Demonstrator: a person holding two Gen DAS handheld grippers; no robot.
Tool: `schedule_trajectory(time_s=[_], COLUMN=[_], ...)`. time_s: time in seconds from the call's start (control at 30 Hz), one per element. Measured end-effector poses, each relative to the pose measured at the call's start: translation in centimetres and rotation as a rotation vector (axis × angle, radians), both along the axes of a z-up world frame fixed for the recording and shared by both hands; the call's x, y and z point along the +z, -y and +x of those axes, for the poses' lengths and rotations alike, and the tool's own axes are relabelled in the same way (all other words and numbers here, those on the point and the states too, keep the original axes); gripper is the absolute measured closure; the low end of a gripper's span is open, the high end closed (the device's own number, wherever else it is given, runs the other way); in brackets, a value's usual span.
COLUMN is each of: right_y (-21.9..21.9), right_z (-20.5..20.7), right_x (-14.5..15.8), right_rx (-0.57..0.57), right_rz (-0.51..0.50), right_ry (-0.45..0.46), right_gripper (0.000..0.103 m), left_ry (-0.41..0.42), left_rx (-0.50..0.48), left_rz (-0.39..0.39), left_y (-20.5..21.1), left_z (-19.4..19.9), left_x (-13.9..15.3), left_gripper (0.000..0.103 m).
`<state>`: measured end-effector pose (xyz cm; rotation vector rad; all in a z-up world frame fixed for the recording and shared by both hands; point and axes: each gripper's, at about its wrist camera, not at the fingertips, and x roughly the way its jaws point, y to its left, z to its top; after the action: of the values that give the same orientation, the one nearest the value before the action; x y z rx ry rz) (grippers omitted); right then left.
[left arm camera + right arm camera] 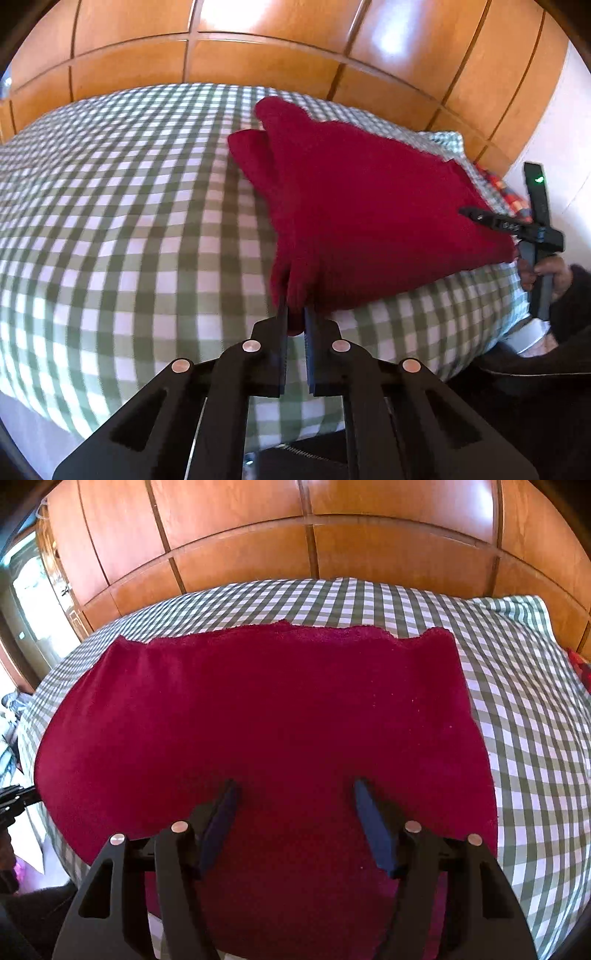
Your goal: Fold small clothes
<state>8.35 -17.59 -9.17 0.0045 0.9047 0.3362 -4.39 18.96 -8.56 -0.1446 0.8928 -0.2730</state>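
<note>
A dark red cloth [362,206] lies on the green and white checked bed [129,206]. My left gripper [295,314] is shut on the near corner of the red cloth and lifts it off the bed. In the right wrist view the red cloth [266,716] spreads wide and flat in front of me. My right gripper [293,786] is open just above the cloth's near part, holding nothing. The right gripper also shows in the left wrist view [476,216] at the cloth's right edge. The left gripper's tip shows at the left edge of the right wrist view [16,797].
A wooden panelled wardrobe [314,535] stands behind the bed. A pillow in the same check [447,144] lies at the far right, with a coloured patterned item [506,192] beside it. Bright clutter [14,738] sits left of the bed.
</note>
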Motion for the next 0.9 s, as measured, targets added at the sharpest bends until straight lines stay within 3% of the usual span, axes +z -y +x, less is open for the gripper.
schedule_trajectory(time_s=[0.1, 0.17, 0.3, 0.5, 0.63, 0.9], right_y=[-0.1, 0.0, 0.0, 0.0, 0.1, 0.4], right_z=[0.0, -0.3, -0.4, -0.4, -0.4, -0.6], right_x=[0.0, 0.0, 0.1, 0.2, 0.2, 0.3], right_rx=[-0.006, -0.013, -0.015, -0.014, -0.013, -0.005], right_rz=[0.002, 0.012, 0.013, 0.014, 0.021, 0.047], right_ry=[0.003, 0.006, 0.014, 0.024, 0.030, 0.031], right_gripper=[0.037, 0.037, 0.036, 0.035, 0.035, 0.033], left_ry=[0.029, 0.051, 0.141, 0.216, 0.233, 0.239], left_rx=[0.034, 0.061, 0.148, 0.259, 0.273, 0.212], left_rz=[0.086, 0.088, 0.123, 0.224, 0.278, 0.326], left_y=[1.6, 2.0, 2.4, 3.6, 4.8, 8.3], left_z=[-0.1, -0.1, -0.3, 0.6, 1.6, 3.4], left_x=[1.9, 3.4, 6.6, 8.9, 9.5, 9.1], left_gripper=[0.095, 0.093, 0.075, 0.058, 0.057, 0.057])
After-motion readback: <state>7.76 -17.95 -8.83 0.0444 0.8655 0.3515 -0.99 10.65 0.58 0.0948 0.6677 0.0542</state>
